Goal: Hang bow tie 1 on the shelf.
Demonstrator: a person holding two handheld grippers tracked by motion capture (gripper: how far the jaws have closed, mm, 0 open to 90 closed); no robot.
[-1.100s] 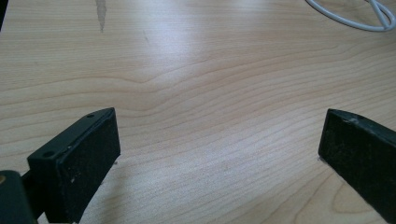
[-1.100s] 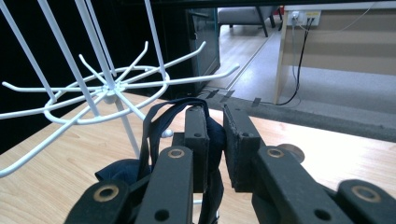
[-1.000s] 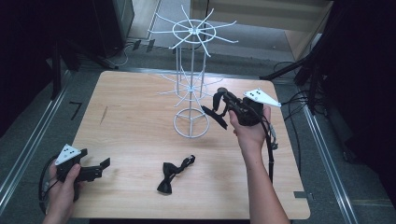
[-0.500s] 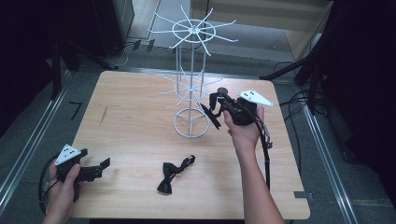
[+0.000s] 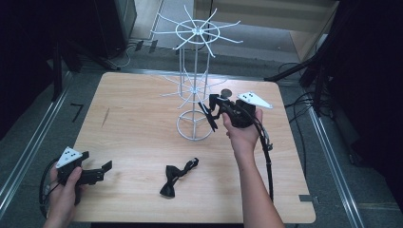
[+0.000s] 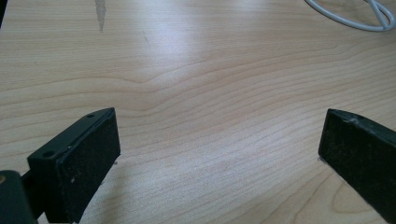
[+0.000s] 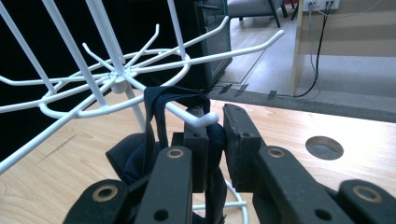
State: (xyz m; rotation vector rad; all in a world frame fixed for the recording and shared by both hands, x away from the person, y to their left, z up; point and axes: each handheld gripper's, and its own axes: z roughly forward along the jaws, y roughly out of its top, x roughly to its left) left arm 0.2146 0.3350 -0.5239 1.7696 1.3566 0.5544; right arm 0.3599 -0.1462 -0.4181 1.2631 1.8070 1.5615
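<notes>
- L gripper (image 5: pixel 105 166): at near-left edge of the wooden table (image 5: pixel 138 137), held low in the person's left hand (image 5: pixel 64 187). Grey three-cornered plate on top, cable looping off the table edge beside it.
- L gripper view: jaws spread wide, bare tabletop between the pads (image 6: pixel 88 158), nothing held. Part of the rack's white base ring at top right corner.
- Black bow tie (image 5: pixel 173 178) lying flat on table, near-centre, strap trailing up to the right. Well apart from both grippers, between L gripper and the right forearm.
- Right hand (image 5: pixel 242 133) raised over right-centre of table, holding R gripper (image 5: pixel 211 114) up against the white wire display rack (image 5: pixel 195 85); cable hangs down along the forearm.
- R gripper view: jaws narrow, closed on the strap of a second dark bow tie (image 7: pixel 154 140). Strap looped over one hook (image 7: pixel 194 116) of the rack's lower spoke ring; hook tip sits just above the jaw tips. Tie body hangs bunched left of the jaws.
- Rack: round wire base on table centre-far, two tiers of radiating hooks, upper tier bare.
- Round hole in table (image 7: pixel 324 147) beyond the R gripper.
- Past far table edge: grey floor, cables, dark stands.
</notes>
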